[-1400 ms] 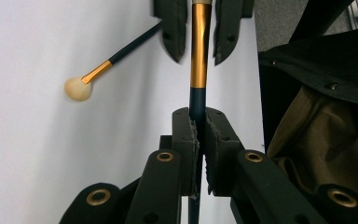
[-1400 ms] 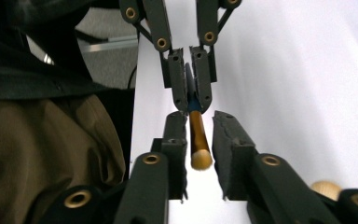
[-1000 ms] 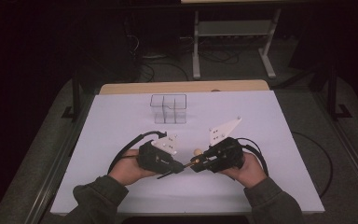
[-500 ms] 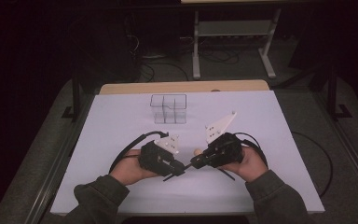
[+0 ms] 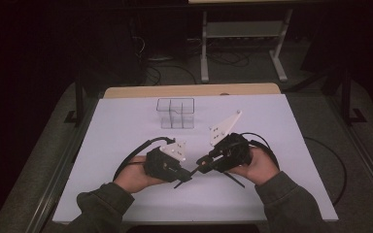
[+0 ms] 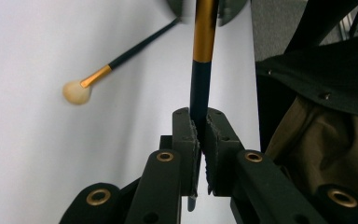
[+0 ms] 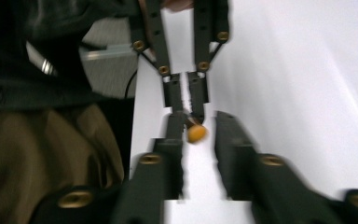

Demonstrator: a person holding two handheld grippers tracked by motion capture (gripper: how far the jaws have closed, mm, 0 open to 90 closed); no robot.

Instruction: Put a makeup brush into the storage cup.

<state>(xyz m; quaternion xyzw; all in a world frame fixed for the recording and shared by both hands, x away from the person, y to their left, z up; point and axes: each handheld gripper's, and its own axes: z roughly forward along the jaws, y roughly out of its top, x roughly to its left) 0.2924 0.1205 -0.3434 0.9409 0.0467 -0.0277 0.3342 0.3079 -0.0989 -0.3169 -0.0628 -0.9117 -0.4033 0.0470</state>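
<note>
Two of my left fingers (image 6: 186, 140) squeeze a thin black-and-gold brush handle (image 6: 201, 60). My right fingers (image 7: 235, 140) have just been opening, loose around its gold end. Another black-and-gold brush with a fluffy tip (image 6: 77, 91) lies nearby on the white tabletop (image 5: 296, 145).

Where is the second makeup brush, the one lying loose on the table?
In the left gripper view the loose brush lies flat on the white table, up and left of the left gripper, which clamps another brush's handle.
</note>
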